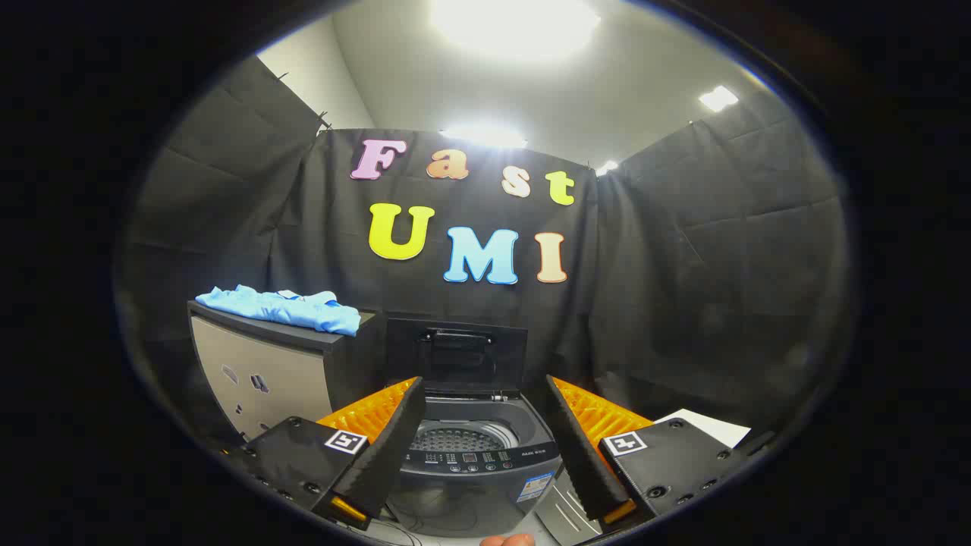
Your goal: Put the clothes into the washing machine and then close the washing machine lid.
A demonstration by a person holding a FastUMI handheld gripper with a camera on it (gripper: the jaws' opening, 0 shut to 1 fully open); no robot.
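A small grey top-loading washing machine (474,462) stands just ahead of my gripper (482,390), framed between the two fingers. Its lid (457,355) is raised upright at the back, and the perforated drum (459,440) looks bare. A light blue garment (282,308) lies crumpled on top of a dark cabinet (262,364) to the left of the machine, beyond the left finger. My gripper is open, fingers spread wide, with nothing held between them.
The cabinet's beige front faces me, close beside the washer. A white sheet (702,426) lies low to the right behind the right finger. Black cloth walls close the booth on three sides. A fingertip (508,540) of a person shows under the gripper.
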